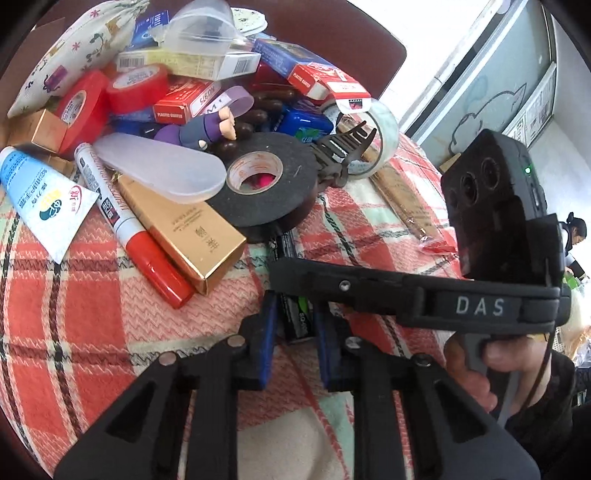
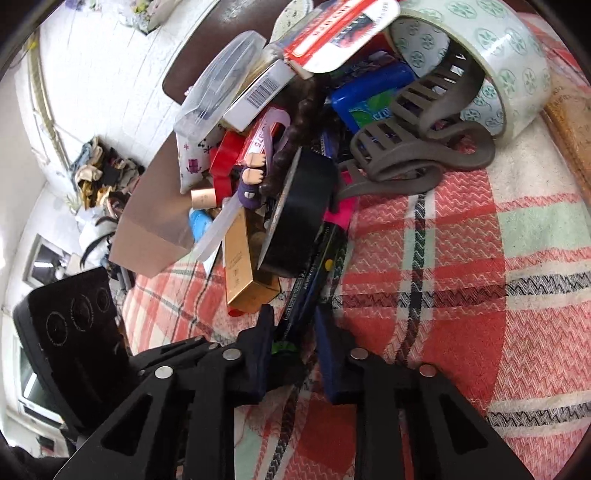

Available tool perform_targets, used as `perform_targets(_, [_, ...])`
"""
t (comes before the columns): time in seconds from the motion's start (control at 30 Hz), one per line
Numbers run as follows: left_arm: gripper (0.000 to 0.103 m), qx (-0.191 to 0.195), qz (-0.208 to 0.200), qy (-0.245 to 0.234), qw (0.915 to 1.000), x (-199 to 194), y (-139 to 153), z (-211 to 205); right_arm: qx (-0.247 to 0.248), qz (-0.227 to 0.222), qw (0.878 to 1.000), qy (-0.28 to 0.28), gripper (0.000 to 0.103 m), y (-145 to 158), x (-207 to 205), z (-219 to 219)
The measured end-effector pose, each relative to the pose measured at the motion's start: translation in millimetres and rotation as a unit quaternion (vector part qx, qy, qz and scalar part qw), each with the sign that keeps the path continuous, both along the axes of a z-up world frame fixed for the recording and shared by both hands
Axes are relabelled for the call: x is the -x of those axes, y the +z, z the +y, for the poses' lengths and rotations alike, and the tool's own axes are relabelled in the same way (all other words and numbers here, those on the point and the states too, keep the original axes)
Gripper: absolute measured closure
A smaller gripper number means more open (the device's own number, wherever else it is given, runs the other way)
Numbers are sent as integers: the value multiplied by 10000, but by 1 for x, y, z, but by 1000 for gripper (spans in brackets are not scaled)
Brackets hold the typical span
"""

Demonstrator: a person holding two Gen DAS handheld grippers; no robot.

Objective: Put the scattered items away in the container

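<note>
A pile of scattered items lies on a plaid cloth (image 1: pixel 92 332): a black tape roll (image 1: pixel 266 184), a gold box (image 1: pixel 184 229), a red marker (image 1: pixel 129 229), a white tube (image 1: pixel 40 199), red tape rolls (image 1: pixel 81 107), a clear tape roll (image 2: pixel 491 62) and a grey hair claw (image 2: pixel 417 147). A black pen-like item (image 1: pixel 295 314) lies between my left gripper's (image 1: pixel 293 314) blue fingers; its far end runs under the black tape. My right gripper (image 2: pixel 293 328) straddles the same black item (image 2: pixel 314 266). Both grippers' jaws stand narrow around it. A cardboard box (image 2: pixel 151 236) stands at the pile's left.
The right gripper's body (image 1: pixel 498 229) crosses the left wrist view just beyond my left fingers. A brown chair back (image 1: pixel 332 29) stands behind the pile. A flat brown packet (image 1: pixel 406 199) lies on the cloth to the right. A person (image 1: pixel 574 236) is far right.
</note>
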State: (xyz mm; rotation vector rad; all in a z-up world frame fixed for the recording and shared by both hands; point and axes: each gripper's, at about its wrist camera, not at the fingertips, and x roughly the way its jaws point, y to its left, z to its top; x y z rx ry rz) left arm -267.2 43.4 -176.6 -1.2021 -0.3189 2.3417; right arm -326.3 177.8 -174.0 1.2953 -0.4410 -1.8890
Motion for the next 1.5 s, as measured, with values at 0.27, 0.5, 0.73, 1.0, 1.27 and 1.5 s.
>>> perform_targets(0.27, [84,212,104,-109,9997,-12,9,5,41,-37,9999,-113,79,1,-9,5])
perform_targets(0.5, [84,239,165,-100,9995,-37,13,10,54,-53,9999,-90,79,0,-26,6])
perform_targets(0.73, [84,146,305,-117,9994,-56,26,4,-34,197,9998,-32,79,17,-49,0])
perform_targets(1.0, [84,46,634,-158,9979,-77,49,-6,-38,591,9982,-7,79,48,-73,-4])
perform_targets(1.27, [84,31,1028,65,9947,-92,74,-29,-22,981,9950,198,79,80,-84,-28])
perform_targets(1.5, [84,134,1391,559,9886,-93,98,-77,157,1292,9891,682,79,110,-75,-86])
